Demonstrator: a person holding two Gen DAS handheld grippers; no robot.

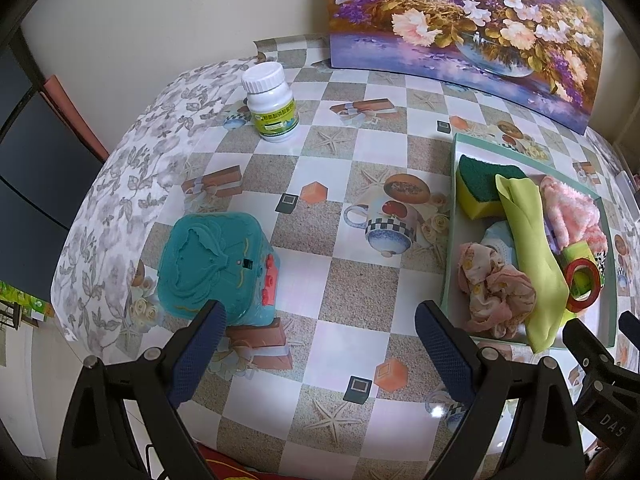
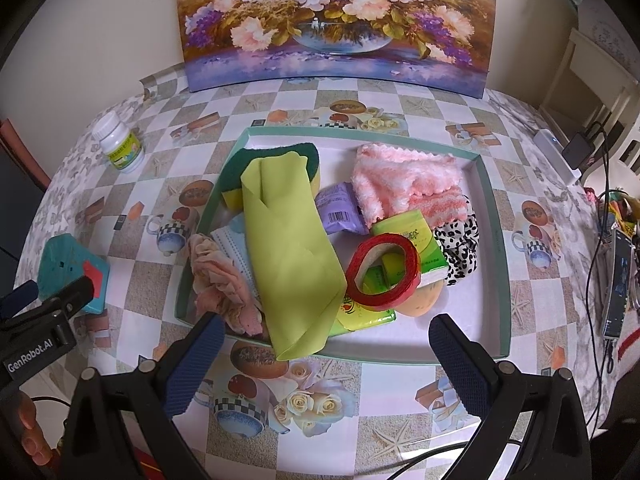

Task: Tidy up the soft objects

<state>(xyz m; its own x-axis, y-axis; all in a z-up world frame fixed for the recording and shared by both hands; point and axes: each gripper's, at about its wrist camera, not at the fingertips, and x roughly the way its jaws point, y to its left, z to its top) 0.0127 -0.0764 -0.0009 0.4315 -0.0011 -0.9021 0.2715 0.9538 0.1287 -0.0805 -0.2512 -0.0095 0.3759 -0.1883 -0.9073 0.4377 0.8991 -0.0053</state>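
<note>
Both the left tool (image 1: 316, 320) and right tool (image 2: 326, 334) hang spread wide and empty above the tabletop (image 1: 352, 280). The soft things fill the tray (image 2: 496, 240). The yellow-green cloth (image 2: 288, 256) overhangs the near rim (likely to slide out if nudged).

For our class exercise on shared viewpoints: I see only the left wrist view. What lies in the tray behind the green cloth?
Observer: A purple packet lies between the green cloth and the pink towel.
Operator: Anything past the red tape ring?
Observer: A black-and-white spotted fabric piece lies right of the red tape ring, below the towel.
Operator: Are the right tongs holding anything?
Observer: No, the right tongs are open and empty, at the tray's near edge.
</note>
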